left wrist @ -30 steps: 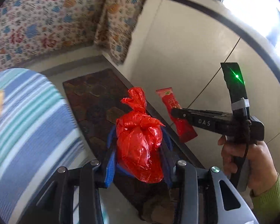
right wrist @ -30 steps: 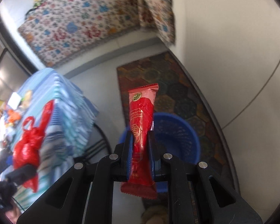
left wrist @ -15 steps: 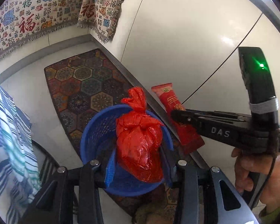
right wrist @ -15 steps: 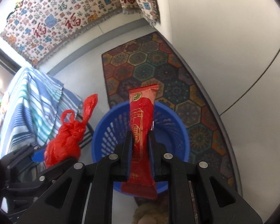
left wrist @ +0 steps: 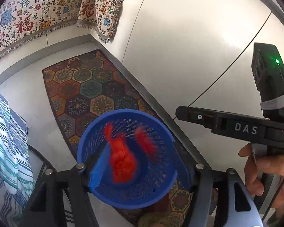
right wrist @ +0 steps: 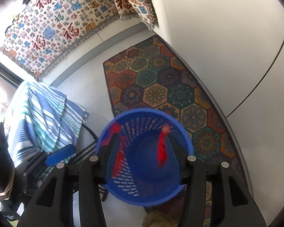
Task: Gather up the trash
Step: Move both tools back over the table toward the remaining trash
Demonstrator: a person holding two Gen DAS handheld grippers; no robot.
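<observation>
Both grippers were held over the blue perforated basket (left wrist: 123, 198), which stood on the patterned hexagon rug (left wrist: 81, 87) close to the white wall; the left gripper (left wrist: 140, 172) had its fingers spread wide, with nothing between them; the blue pad of one finger (left wrist: 97, 168) showed blurred at the left, over the inside of the basket; the red plastic bag (left wrist: 122, 160) appeared as a blurred red shape inside the basket opening, free of the fingers; whether it already touched the bottom could not be told.

The right gripper (right wrist: 142, 162) also had its fingers apart, one at each side of the basket mouth; the red snack wrapper (right wrist: 161, 147) was seen as a blurred red streak within the basket, not touching either finger; in the left wrist view the same wrapper was a blurred red patch to the right of the bag.

The right gripper's black body and the hand (left wrist: 270, 170) around its handle showed at the right edge of the left wrist view; a striped blue and white cloth (right wrist: 41, 117) hung to the left of the basket; a fringed cloth with red characters (right wrist: 62, 24) hung further behind.
</observation>
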